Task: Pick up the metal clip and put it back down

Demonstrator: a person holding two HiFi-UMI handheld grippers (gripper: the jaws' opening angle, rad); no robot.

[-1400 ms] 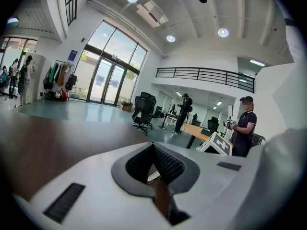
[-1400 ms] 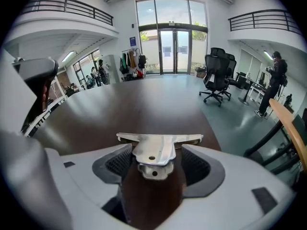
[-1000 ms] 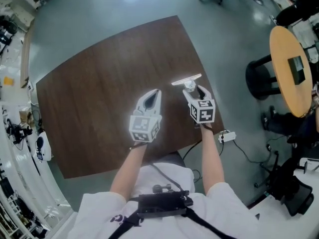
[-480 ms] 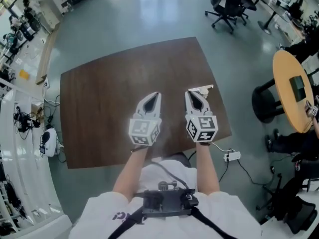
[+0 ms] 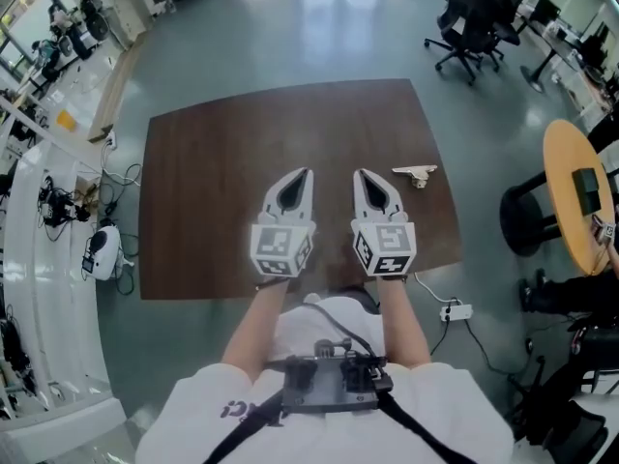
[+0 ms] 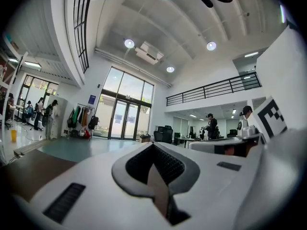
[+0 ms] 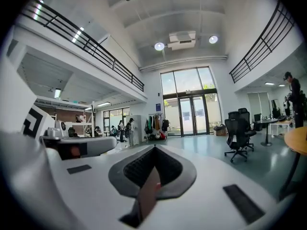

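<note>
Clip down, tools parked: the metal clip [image 5: 416, 173] lies flat on the dark wood table [image 5: 222, 162] near its right edge, apart from both grippers. We judge the put-down done. The step now is to rest w/o nudging the clip, so we'd hold both tools low at the near edge, side by side, well clear of it. Right gripper [image 5: 364, 176]: jaws fully together, nothing btwn them. Left gripper [image 5: 300, 176]: likewise closed & empty, pads meeting tip to tip in its own view.
</note>
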